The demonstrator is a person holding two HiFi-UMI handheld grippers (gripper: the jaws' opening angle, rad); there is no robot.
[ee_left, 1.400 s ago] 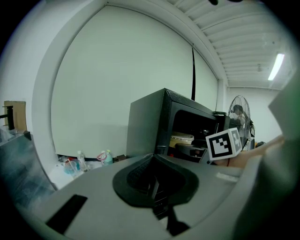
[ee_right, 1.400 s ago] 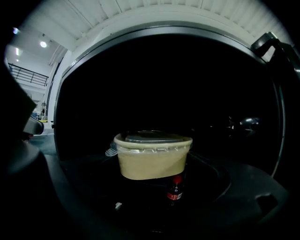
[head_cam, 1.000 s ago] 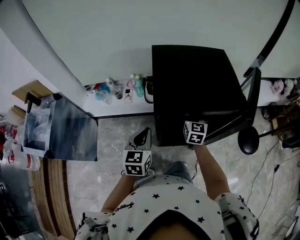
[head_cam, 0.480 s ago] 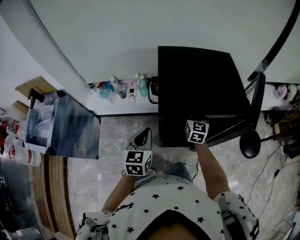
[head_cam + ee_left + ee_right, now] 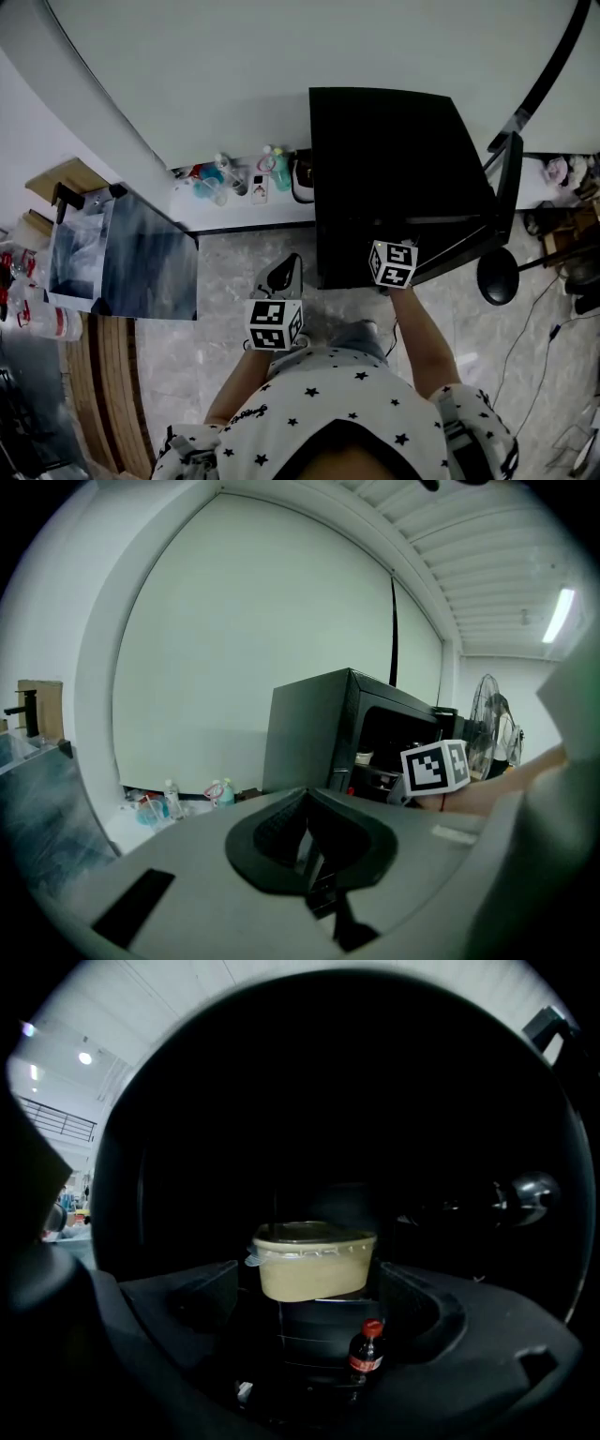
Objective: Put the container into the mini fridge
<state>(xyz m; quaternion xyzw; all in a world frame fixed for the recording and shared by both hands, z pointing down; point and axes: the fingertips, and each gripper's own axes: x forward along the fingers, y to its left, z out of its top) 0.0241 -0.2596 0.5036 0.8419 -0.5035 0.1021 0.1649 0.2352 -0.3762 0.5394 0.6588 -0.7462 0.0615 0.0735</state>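
Right claw [image 5: 311,1290] is spread wide and clamped on the container [image 5: 314,1265], long axis spanning the jaws. It's inside the mini fridge [image 5: 394,159], above a cola bottle [image 5: 366,1349]. Left claw [image 5: 309,850] is closed, empty, outside. Likely next: set down straight ahead.

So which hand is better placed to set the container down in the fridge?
Right. The right gripper is at the open mini fridge with the container between its jaws; the left gripper hangs back from it, shut and empty.
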